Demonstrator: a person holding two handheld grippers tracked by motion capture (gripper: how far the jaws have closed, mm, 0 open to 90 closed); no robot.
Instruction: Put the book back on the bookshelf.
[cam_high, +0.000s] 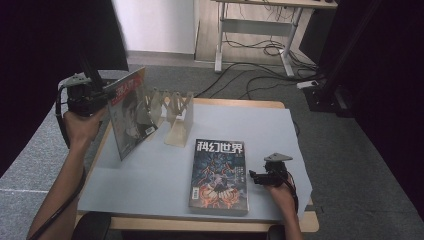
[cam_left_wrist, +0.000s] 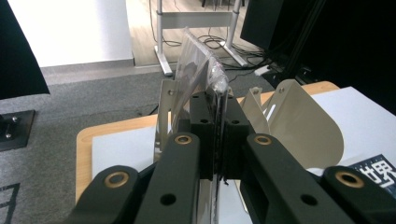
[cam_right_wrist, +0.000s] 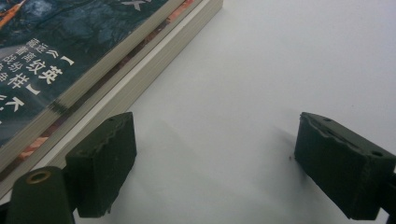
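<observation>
My left gripper (cam_high: 109, 91) is shut on the top edge of a magazine (cam_high: 131, 112), which stands upright at the table's left with its lower edge on the sheet, just left of a beige slotted book rack (cam_high: 172, 117). In the left gripper view the jaws (cam_left_wrist: 215, 105) pinch the magazine (cam_left_wrist: 198, 58) edge-on, with the rack's curved dividers (cam_left_wrist: 299, 121) beyond. A stack of magazines (cam_high: 219, 175) with a dark cover lies flat at front centre. My right gripper (cam_high: 256, 176) rests open on the sheet just right of that stack (cam_right_wrist: 70, 56), with nothing between its jaws (cam_right_wrist: 215, 149).
A pale grey sheet (cam_high: 150, 175) covers the wooden table (cam_high: 240, 103). Beyond the table are grey carpet, loose cables (cam_high: 260, 50) and a desk frame (cam_high: 255, 30). Black curtains hang on both sides.
</observation>
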